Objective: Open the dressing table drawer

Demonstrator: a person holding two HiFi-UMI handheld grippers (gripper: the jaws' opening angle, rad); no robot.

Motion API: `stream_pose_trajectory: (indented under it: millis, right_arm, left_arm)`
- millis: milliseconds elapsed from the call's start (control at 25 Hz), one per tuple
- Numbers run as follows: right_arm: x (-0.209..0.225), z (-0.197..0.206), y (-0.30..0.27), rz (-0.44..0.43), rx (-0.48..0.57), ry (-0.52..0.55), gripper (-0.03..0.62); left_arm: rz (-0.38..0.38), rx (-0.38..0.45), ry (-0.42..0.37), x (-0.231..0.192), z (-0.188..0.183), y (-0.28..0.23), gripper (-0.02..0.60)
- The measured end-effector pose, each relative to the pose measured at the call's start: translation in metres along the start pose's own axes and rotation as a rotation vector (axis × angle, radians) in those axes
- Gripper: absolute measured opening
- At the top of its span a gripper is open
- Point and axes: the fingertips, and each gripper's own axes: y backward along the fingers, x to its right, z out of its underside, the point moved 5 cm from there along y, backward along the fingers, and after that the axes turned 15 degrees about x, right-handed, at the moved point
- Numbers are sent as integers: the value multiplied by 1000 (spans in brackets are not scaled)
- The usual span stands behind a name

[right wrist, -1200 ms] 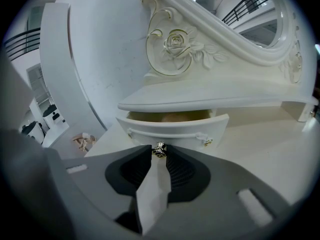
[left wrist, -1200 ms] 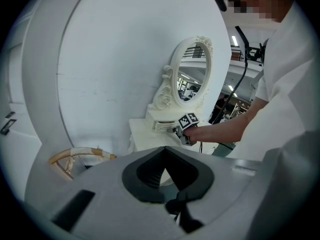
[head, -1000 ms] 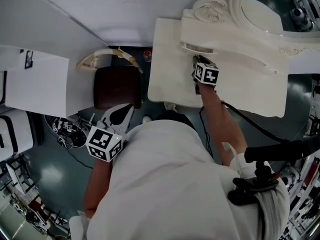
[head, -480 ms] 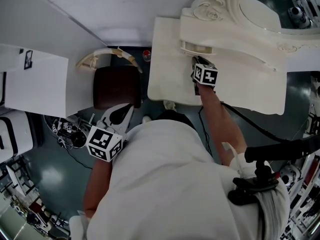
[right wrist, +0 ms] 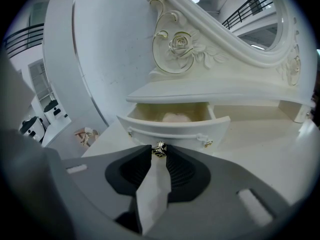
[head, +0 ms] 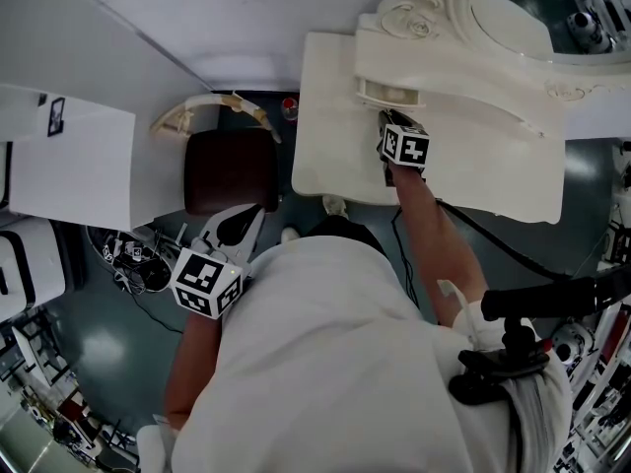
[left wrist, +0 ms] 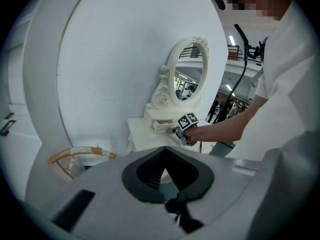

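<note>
The cream dressing table (head: 330, 136) stands at the upper right of the head view, below its oval mirror (head: 523, 13). Its small drawer (right wrist: 172, 126) is pulled partly out, and something pale lies inside. My right gripper (right wrist: 159, 151) is shut on the drawer's little gold knob (right wrist: 159, 148); in the head view this gripper (head: 387, 119) reaches onto the tabletop just in front of the drawer (head: 387, 94). My left gripper (head: 252, 217) hangs away from the table, above the stool, jaws together and empty. In its own view the left gripper (left wrist: 165, 149) looks across at the table (left wrist: 145, 134).
A dark brown stool (head: 230, 170) with a curved pale backrest (head: 202, 108) stands left of the table. A white curved wall (left wrist: 125, 59) rises behind. Cables (head: 133, 254) lie on the floor at lower left. A black cable (head: 493, 239) trails from the right arm.
</note>
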Motion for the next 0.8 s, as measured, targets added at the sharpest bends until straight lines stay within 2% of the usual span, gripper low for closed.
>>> stream_pose_trajectory:
  millis: [560,800]
  right_arm:
    - [-4,10,16,0,-21,22,127]
    - [-11,25,40,4,-42,32,60]
  left_arm:
    - [13,19,-7,2,4,14,3]
    - [39,29,-11,5,9,25,3]
